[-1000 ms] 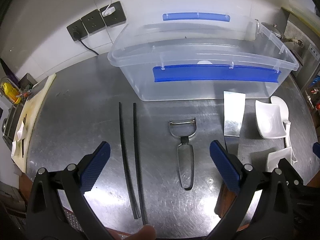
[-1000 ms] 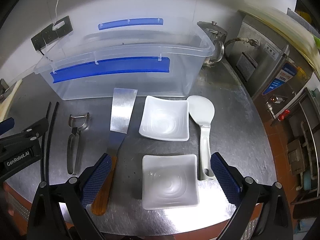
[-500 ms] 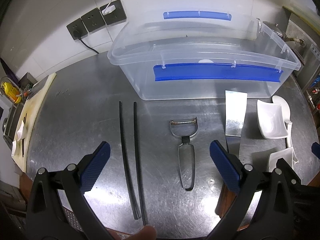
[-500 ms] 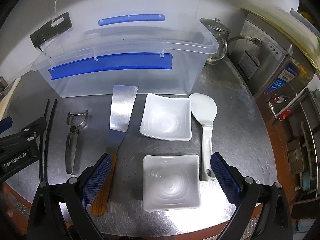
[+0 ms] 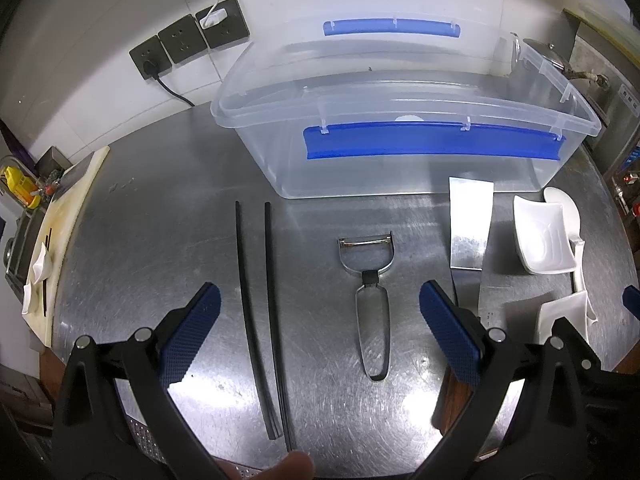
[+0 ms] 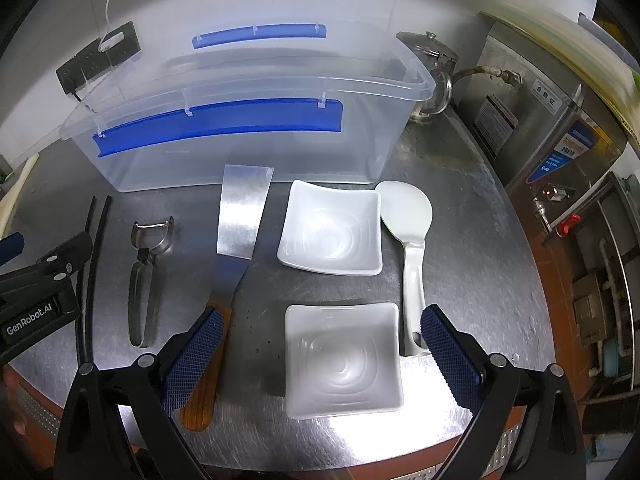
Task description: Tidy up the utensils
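Observation:
A clear plastic bin (image 5: 400, 160) (image 6: 248, 148) with blue handles stands at the back of the steel table. In front of it lie two black chopsticks (image 5: 256, 312) (image 6: 90, 264), a metal peeler (image 5: 370, 300) (image 6: 146, 268), a metal spatula (image 6: 236, 224) (image 5: 468, 224) with a wooden handle, two white square dishes (image 6: 332, 232) (image 6: 342, 360) and a white rice paddle (image 6: 410, 232). My left gripper (image 5: 320, 332) hovers open above the chopsticks and peeler. My right gripper (image 6: 320, 352) hovers open over the near dish, holding nothing.
Wall sockets (image 5: 188, 40) with a cable sit behind the bin. A cutting board (image 5: 60, 224) lies at the left. A steel kettle (image 6: 432, 64) and a metal appliance (image 6: 540, 104) stand at the right. The table's front edge (image 6: 320, 456) is close below both grippers.
Both views have shifted only slightly; the scene sits a touch lower in the frames. Nothing on the table has moved and both grippers stay open.

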Demonstrator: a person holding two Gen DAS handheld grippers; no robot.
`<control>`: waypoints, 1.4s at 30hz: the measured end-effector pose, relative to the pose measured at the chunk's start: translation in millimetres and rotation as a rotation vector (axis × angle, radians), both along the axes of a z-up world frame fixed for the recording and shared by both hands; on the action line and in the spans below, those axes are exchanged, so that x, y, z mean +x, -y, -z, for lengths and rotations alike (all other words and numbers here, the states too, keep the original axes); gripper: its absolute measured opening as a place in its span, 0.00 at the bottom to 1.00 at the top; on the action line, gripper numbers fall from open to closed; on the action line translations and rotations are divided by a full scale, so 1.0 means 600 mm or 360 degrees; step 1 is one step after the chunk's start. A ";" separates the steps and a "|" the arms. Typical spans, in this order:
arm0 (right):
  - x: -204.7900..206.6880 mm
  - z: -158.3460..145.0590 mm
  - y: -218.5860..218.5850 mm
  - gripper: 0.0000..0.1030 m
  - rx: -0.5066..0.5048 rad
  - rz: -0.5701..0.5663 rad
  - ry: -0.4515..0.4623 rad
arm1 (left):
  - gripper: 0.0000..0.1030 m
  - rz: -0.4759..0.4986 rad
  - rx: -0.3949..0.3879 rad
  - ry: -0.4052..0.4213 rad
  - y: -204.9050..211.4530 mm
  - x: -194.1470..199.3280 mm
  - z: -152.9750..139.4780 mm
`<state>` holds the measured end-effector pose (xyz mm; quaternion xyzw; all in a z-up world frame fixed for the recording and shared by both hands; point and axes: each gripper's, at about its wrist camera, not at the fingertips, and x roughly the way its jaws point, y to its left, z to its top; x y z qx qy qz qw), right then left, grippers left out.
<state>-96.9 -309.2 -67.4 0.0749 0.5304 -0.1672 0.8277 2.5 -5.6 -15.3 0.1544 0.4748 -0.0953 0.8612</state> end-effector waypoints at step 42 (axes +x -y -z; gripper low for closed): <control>-0.086 0.070 0.172 0.61 0.0514 -0.0027 -0.0016 | 0.77 0.0415 -0.0475 -0.0348 0.136 -0.075 0.056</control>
